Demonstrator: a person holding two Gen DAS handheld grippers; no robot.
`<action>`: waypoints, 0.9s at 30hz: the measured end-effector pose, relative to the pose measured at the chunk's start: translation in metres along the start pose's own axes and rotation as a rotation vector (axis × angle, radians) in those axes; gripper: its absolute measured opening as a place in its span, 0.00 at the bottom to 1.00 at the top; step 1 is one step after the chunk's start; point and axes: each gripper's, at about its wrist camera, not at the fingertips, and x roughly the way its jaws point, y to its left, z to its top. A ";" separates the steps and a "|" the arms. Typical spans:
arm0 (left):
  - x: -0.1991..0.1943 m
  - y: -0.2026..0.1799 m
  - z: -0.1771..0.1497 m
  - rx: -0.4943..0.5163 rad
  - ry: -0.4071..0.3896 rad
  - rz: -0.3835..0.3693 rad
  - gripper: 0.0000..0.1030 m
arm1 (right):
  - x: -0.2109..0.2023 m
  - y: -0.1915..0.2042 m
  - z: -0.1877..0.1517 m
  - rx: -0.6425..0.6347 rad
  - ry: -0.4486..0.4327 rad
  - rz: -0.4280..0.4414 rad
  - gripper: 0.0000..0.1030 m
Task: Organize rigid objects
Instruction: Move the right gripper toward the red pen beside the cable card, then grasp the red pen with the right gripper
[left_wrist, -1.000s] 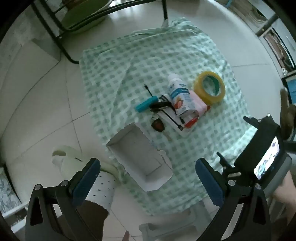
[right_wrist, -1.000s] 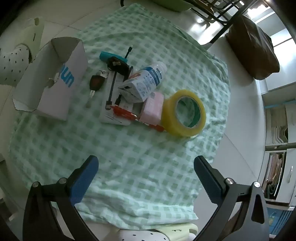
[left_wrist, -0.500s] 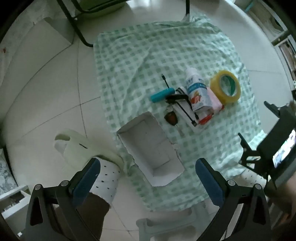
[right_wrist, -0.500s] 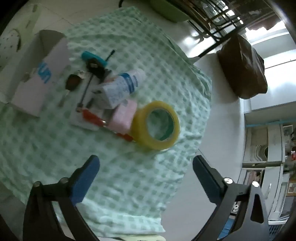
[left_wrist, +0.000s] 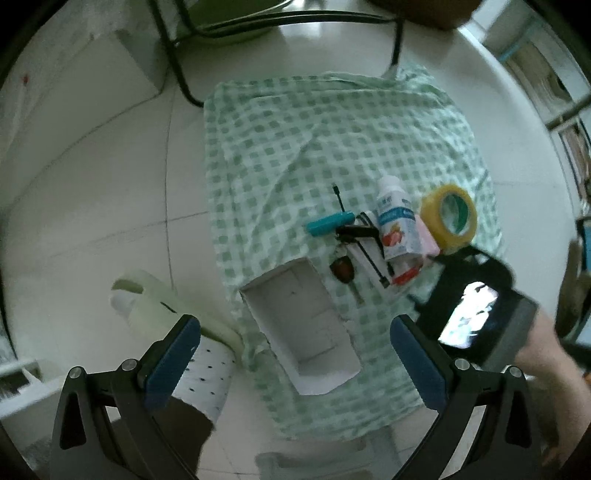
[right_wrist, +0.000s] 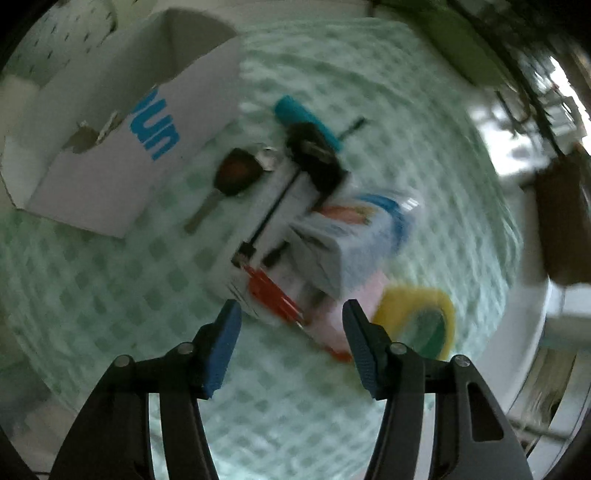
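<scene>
A green-checked cloth (left_wrist: 332, 147) is lying spread over the pale tiled floor (left_wrist: 92, 206). Black metal legs (left_wrist: 177, 70) are standing on the floor just past the cloth's far edge. A pale slipper (left_wrist: 162, 306) is resting beside the cloth's near left edge, with a dotted white sock (left_wrist: 207, 376) showing just behind it.

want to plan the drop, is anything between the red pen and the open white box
Yes, partly. The car key lies on the cloth between the red pen and the white box, right beside the box's wall. The box is empty and open on top, so lifting the pen over the key clears it.
</scene>
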 end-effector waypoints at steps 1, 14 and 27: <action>-0.001 0.001 0.008 -0.013 0.008 -0.007 1.00 | 0.006 0.003 0.002 -0.017 0.014 0.008 0.59; 0.013 0.015 0.023 -0.097 0.094 0.006 1.00 | 0.012 -0.038 -0.022 0.231 0.085 0.187 0.03; -0.002 0.007 0.001 -0.016 0.060 -0.073 1.00 | -0.078 -0.057 -0.024 0.559 0.055 0.324 0.20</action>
